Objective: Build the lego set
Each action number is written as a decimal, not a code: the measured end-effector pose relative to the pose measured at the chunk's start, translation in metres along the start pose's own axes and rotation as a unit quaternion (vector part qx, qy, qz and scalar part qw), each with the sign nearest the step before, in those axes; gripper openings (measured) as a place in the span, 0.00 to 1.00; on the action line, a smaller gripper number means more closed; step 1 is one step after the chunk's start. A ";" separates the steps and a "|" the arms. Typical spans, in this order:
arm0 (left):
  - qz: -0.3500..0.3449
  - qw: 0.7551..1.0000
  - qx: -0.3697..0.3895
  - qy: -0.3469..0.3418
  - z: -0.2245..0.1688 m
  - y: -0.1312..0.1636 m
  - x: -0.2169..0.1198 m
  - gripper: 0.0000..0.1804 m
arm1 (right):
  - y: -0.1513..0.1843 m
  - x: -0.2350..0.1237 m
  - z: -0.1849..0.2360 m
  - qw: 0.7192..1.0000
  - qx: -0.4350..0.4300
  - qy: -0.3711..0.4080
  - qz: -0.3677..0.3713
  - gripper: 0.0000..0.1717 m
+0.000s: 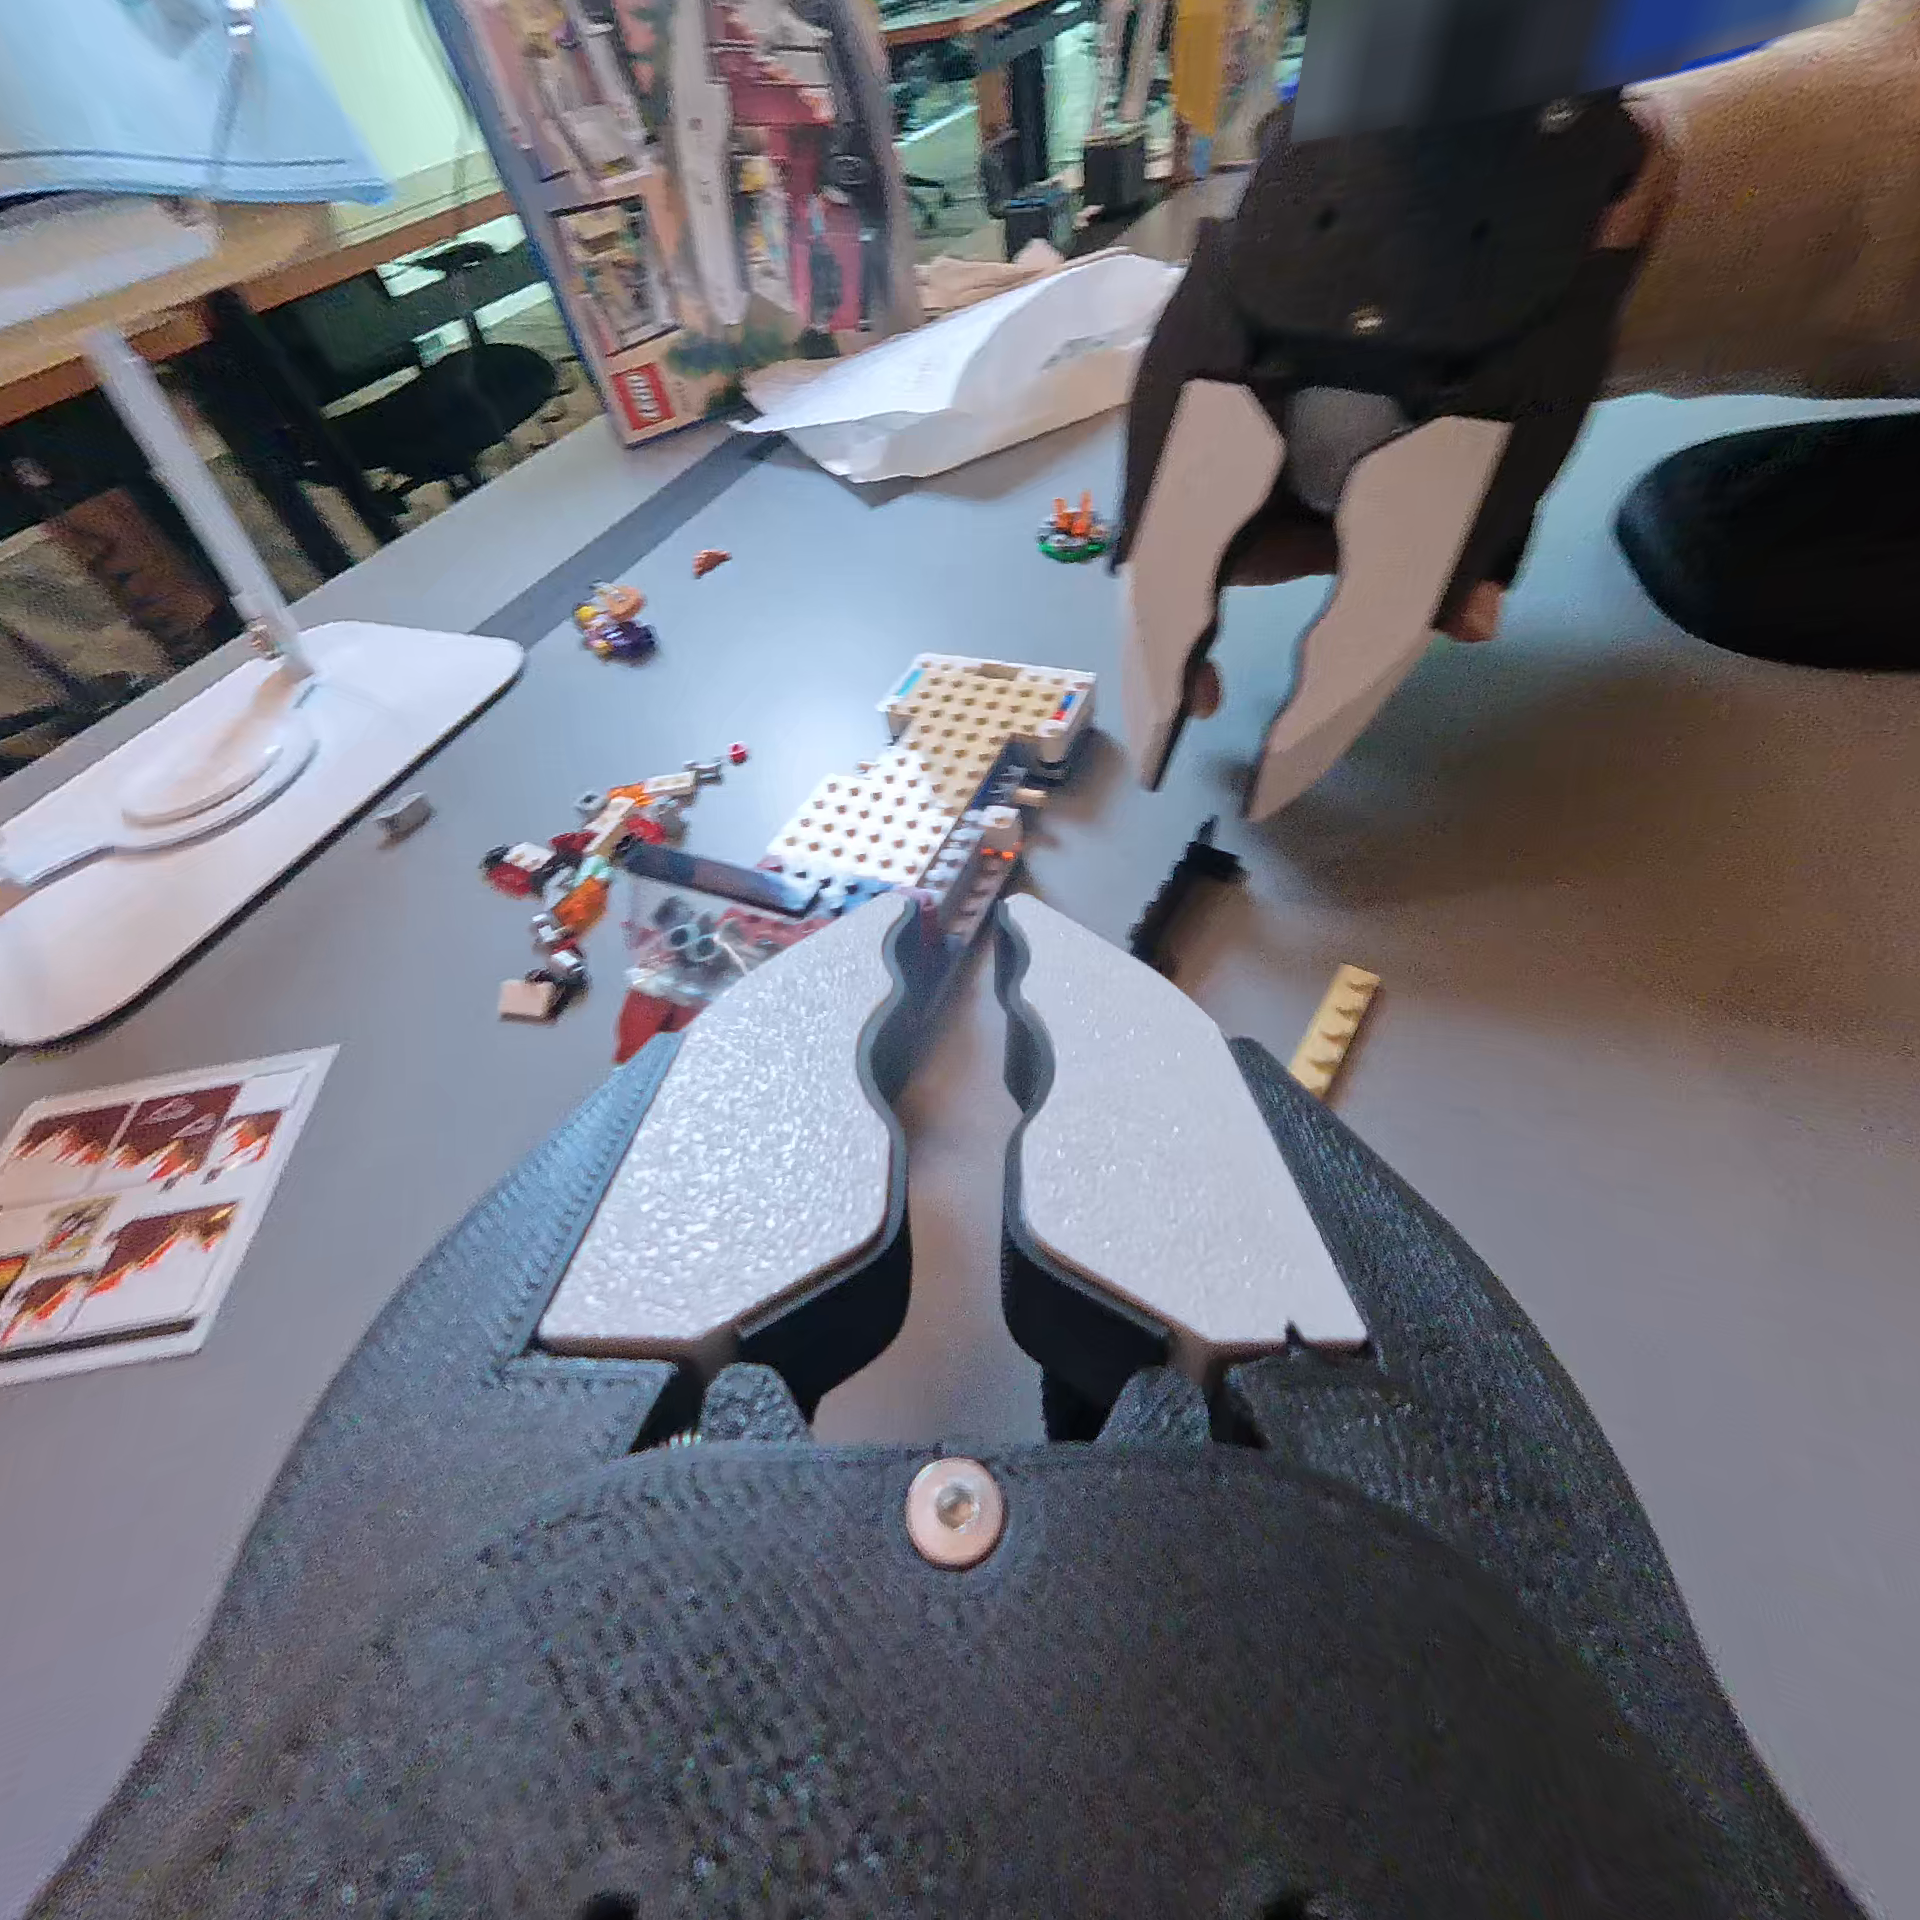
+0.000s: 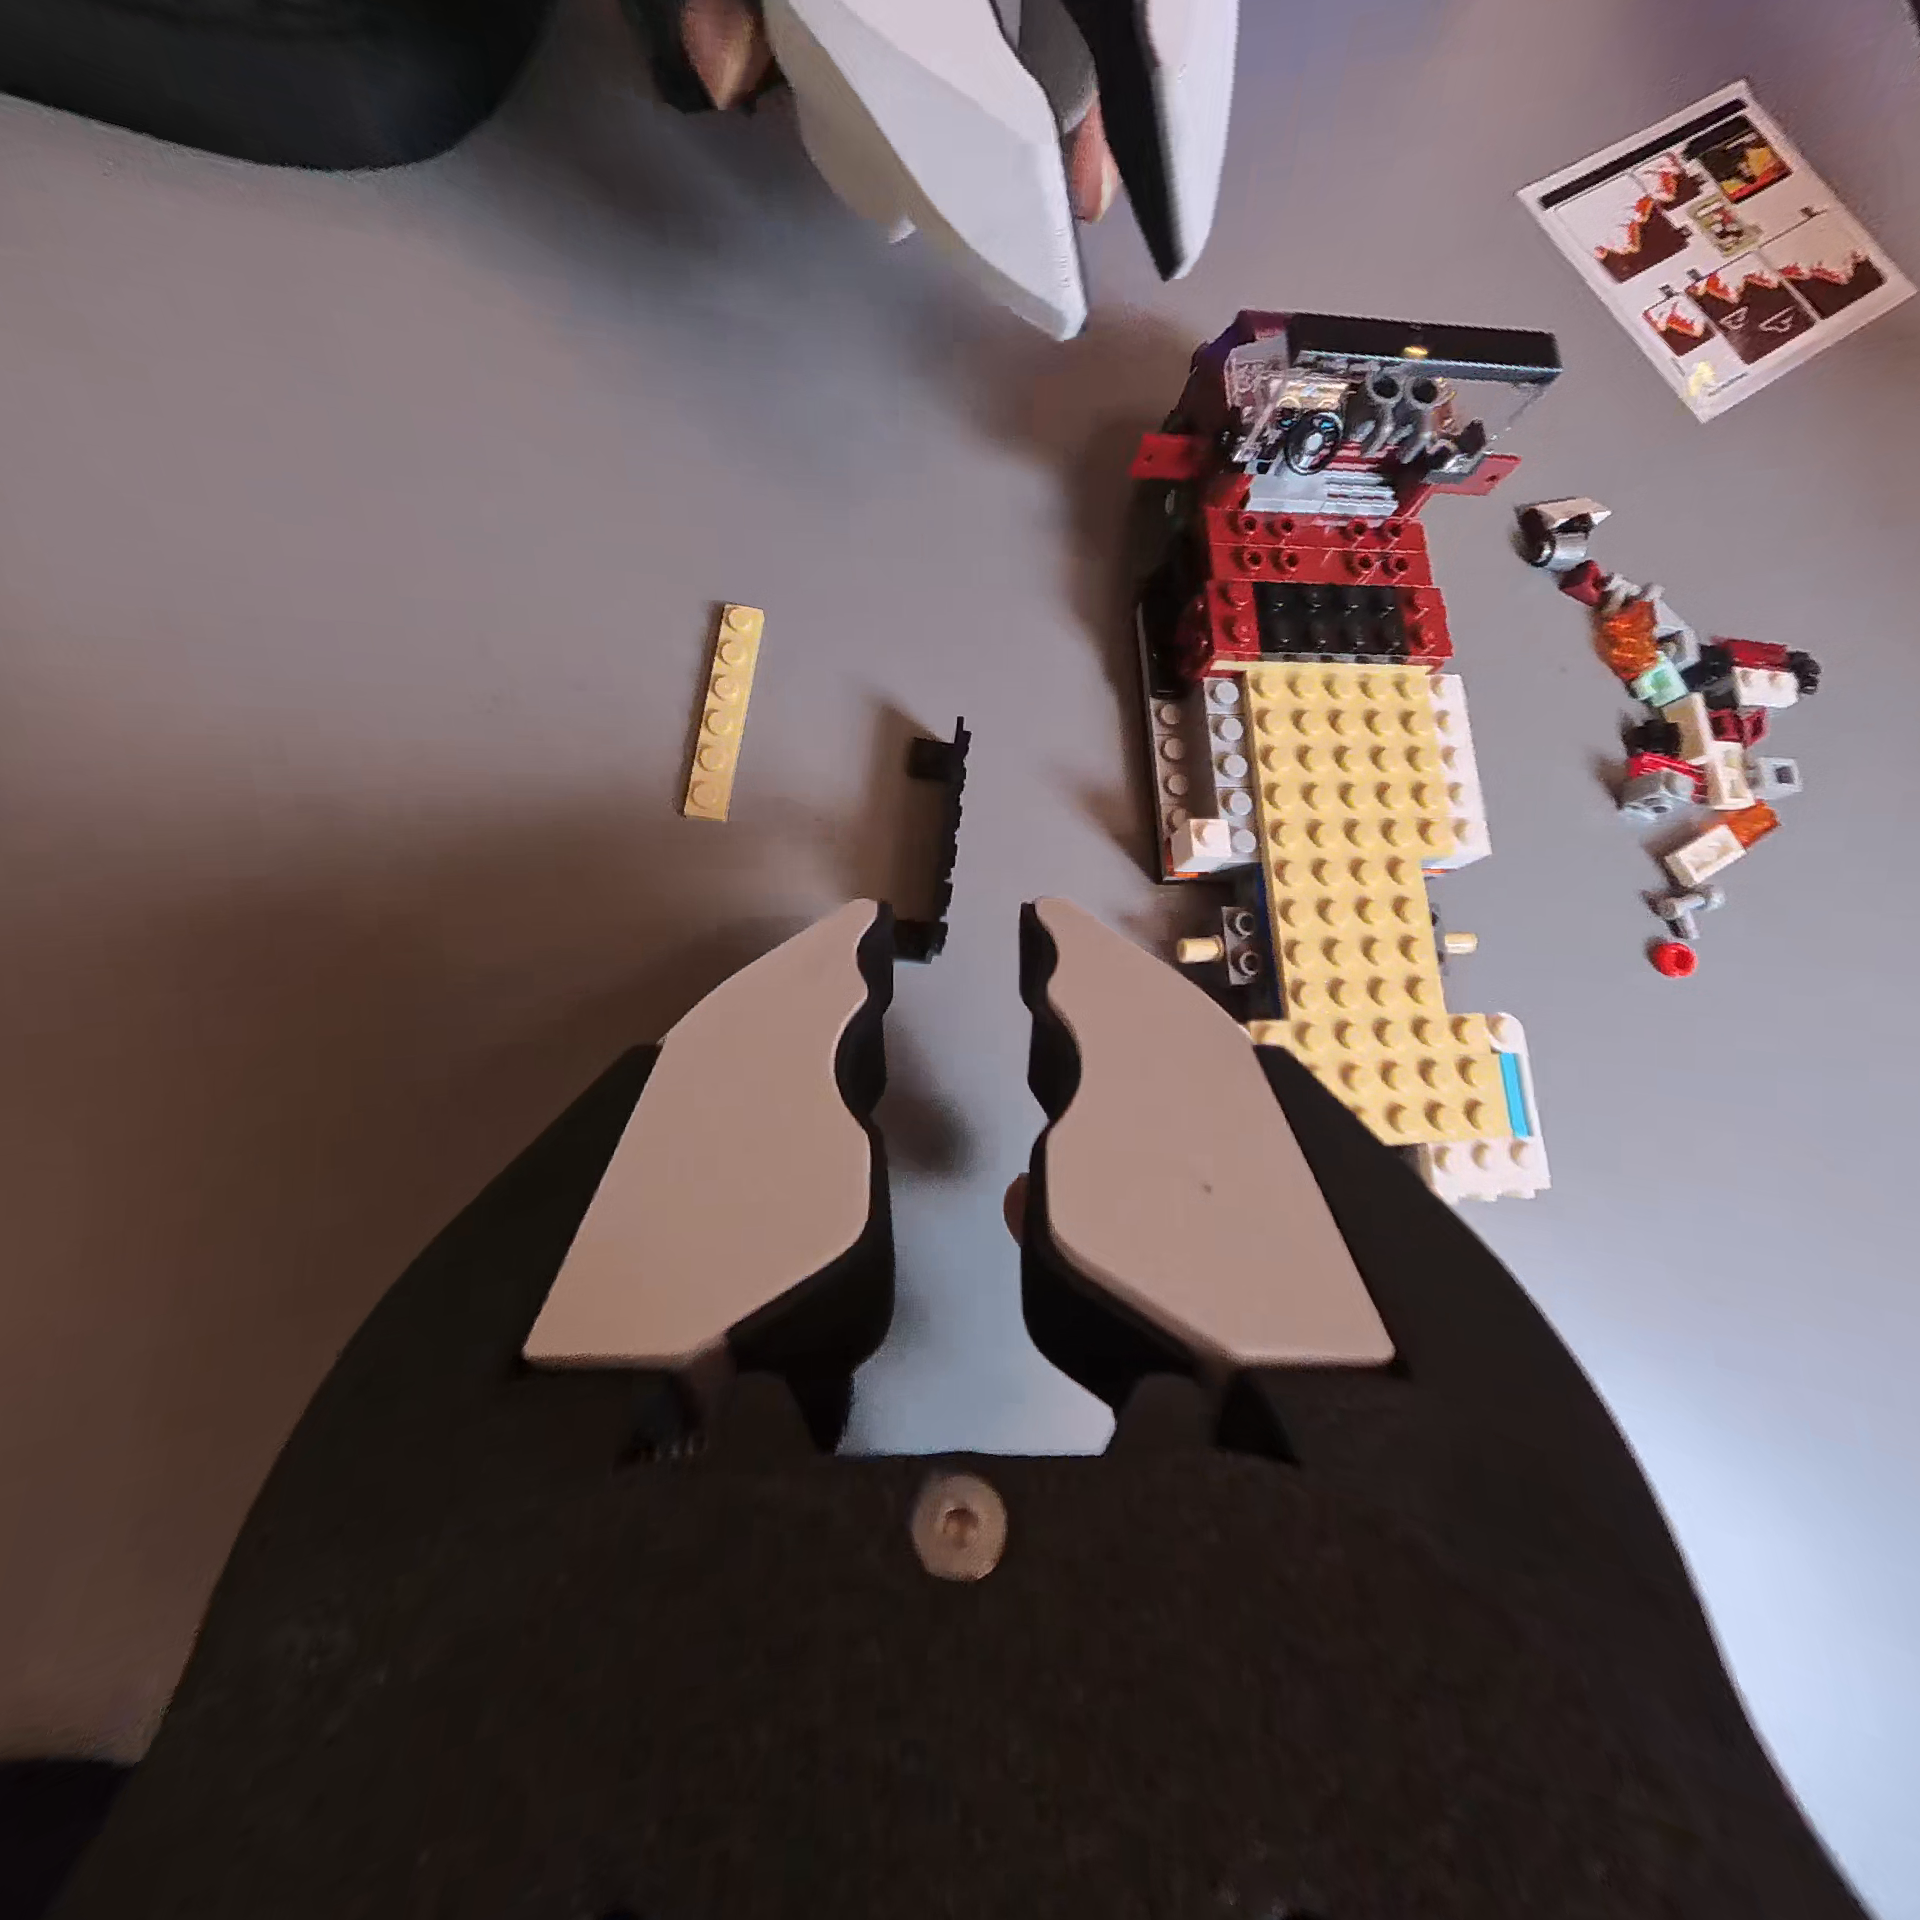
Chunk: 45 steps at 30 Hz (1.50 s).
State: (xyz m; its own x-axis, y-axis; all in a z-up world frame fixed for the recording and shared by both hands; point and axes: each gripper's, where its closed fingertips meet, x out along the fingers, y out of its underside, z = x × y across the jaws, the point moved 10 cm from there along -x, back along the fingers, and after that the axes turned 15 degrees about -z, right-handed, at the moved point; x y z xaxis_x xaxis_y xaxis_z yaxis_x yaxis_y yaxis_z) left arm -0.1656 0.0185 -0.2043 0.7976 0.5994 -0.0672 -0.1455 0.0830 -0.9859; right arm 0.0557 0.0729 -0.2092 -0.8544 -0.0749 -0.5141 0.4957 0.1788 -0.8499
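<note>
Meanwhile, both jaws stand apart and bare: the right hand-held gripper (image 2: 956, 914) hovers beside a black toothed strip (image 2: 940, 821) at frame centre, the left hand-held gripper (image 1: 956, 914) over a brick model (image 1: 935, 790). Upper centre of the left view, a printed toy box (image 1: 717, 208) stands on the tabletop (image 1: 1558, 1039); its writing is blurred.

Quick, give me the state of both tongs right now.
Left tongs: open, narrow gap, holding nothing; brick model lies just beyond the tips.
Right tongs: open, holding nothing; black strip lies by the left tip.
</note>
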 end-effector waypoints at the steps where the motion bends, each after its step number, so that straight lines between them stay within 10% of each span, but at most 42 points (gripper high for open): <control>1: 0.003 0.999 0.000 0.032 -0.005 0.000 0.001 0.07 | 0.000 0.004 0.000 1.000 0.000 -0.002 0.007 0.13; 11: 0.140 0.963 0.008 0.229 -0.045 0.016 0.007 0.12 | 0.000 0.018 -0.001 0.999 -0.013 -0.010 0.038 0.04; 23: 0.213 0.946 0.075 0.231 -0.052 0.012 0.025 0.00 | -0.003 0.023 0.002 0.998 -0.028 -0.017 0.049 0.02; 45: 0.178 0.960 0.028 0.212 -0.030 0.008 0.039 0.11 | -0.025 0.033 0.044 0.995 -0.020 -0.040 0.089 0.08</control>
State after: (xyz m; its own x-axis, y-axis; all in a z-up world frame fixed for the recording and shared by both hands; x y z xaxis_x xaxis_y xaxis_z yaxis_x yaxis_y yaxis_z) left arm -0.1180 0.0190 -0.2199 0.8569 0.2196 -0.4663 -0.4744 -0.0179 -0.8801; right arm 0.0224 0.0233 -0.2101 -0.7381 -0.1168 -0.6645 0.6295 0.2354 -0.7405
